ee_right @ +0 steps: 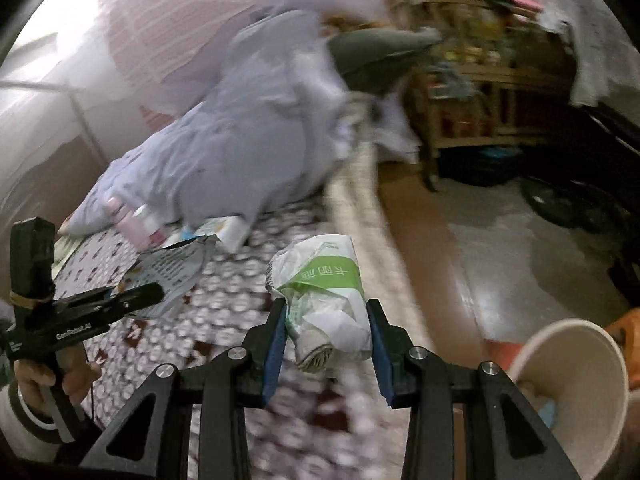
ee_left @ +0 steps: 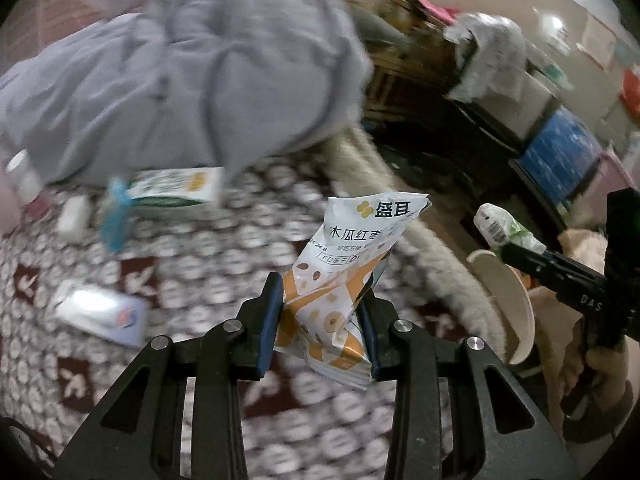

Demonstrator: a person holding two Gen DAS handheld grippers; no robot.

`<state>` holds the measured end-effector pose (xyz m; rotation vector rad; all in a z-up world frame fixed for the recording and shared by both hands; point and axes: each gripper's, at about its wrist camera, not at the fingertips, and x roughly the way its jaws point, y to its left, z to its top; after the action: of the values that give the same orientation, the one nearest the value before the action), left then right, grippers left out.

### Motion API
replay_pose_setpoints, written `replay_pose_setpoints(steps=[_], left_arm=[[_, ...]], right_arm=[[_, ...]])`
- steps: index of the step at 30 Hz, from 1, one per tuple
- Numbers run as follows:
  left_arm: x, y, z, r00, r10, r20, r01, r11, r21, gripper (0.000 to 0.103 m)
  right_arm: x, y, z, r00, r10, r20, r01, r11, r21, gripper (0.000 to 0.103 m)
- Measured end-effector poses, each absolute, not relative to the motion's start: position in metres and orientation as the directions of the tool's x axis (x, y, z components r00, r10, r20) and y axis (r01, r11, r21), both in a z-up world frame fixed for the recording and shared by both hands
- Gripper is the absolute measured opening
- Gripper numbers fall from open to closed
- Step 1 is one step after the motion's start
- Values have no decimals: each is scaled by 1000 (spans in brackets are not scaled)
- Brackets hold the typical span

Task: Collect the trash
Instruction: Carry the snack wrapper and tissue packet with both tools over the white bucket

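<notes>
My left gripper (ee_left: pixel 322 316) is shut on an orange-and-white snack wrapper (ee_left: pixel 348 276) and holds it above the patterned bedspread (ee_left: pixel 192 280). My right gripper (ee_right: pixel 328 332) is shut on a crumpled white-and-green wrapper (ee_right: pixel 324 300), also held above the bed. Each gripper shows in the other view: the right one (ee_left: pixel 520 256) with its green wrapper (ee_left: pixel 504 230) at the right, the left one (ee_right: pixel 136 294) with its snack wrapper (ee_right: pixel 172 268) at the left. A white paper cup (ee_right: pixel 568 392) sits at the lower right, and shows in the left wrist view (ee_left: pixel 508 308) under the right gripper.
On the bed lie a green-and-white box (ee_left: pixel 176 192), a white-and-blue packet (ee_left: pixel 100 312), a small white item (ee_left: pixel 74 218), bottles (ee_right: pixel 128 216) and a rumpled grey duvet (ee_left: pixel 192 80). Beyond the bed edge are the floor (ee_right: pixel 500 248), a wooden shelf (ee_right: pixel 472 100) and clutter.
</notes>
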<state>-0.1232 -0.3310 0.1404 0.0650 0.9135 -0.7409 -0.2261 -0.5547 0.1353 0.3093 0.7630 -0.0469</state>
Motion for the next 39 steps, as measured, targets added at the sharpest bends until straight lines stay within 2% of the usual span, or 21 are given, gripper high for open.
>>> replay_pose_setpoints(steps=[18, 39], left_arm=[[-182, -486, 132, 240, -596, -766, 777, 591, -217, 33], [-211, -566, 117, 147, -586, -797, 830, 511, -224, 33]], right_arm=[[-323, -667, 105, 664, -149, -732, 436, 873, 218, 37], [-362, -718, 72, 609, -200, -768, 570, 784, 248, 37]])
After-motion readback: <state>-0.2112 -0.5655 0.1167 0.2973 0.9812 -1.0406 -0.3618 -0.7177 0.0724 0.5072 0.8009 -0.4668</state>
